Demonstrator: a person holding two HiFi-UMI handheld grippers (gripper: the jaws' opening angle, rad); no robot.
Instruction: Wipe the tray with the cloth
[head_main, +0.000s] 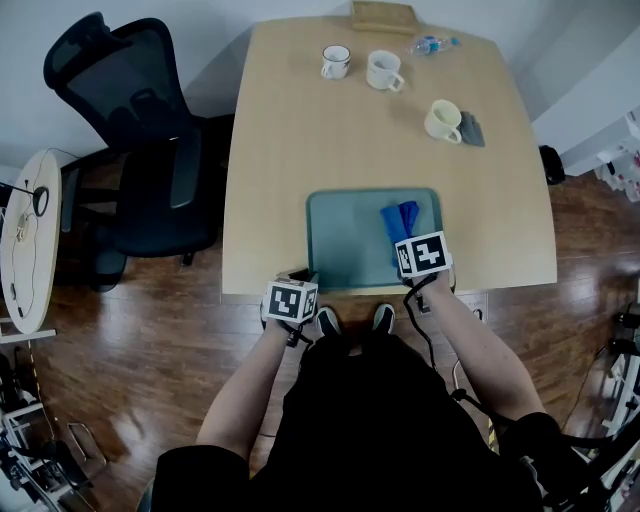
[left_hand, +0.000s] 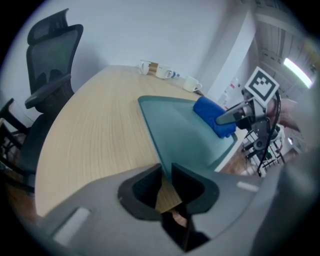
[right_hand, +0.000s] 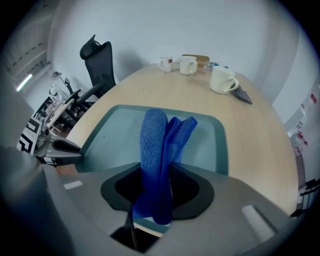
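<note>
A teal tray (head_main: 350, 240) lies at the near edge of the wooden table (head_main: 300, 150). My left gripper (head_main: 297, 283) is shut on the tray's near left corner; in the left gripper view the tray (left_hand: 175, 125) runs its rim between the closed jaws of that gripper (left_hand: 166, 174). My right gripper (head_main: 415, 248) is over the tray's right part, shut on a folded blue cloth (head_main: 400, 220). In the right gripper view the cloth (right_hand: 159, 140) hangs out of the right gripper (right_hand: 159, 172) onto the tray (right_hand: 117, 135). The left gripper view shows the cloth (left_hand: 212, 114) resting on the tray's far side.
Three mugs (head_main: 336, 61) (head_main: 384, 70) (head_main: 443, 120) stand on the far half of the table, with a dark flat object (head_main: 472, 128), a small bottle (head_main: 432, 44) and a wooden board (head_main: 383, 15). A black office chair (head_main: 140, 150) is left of the table.
</note>
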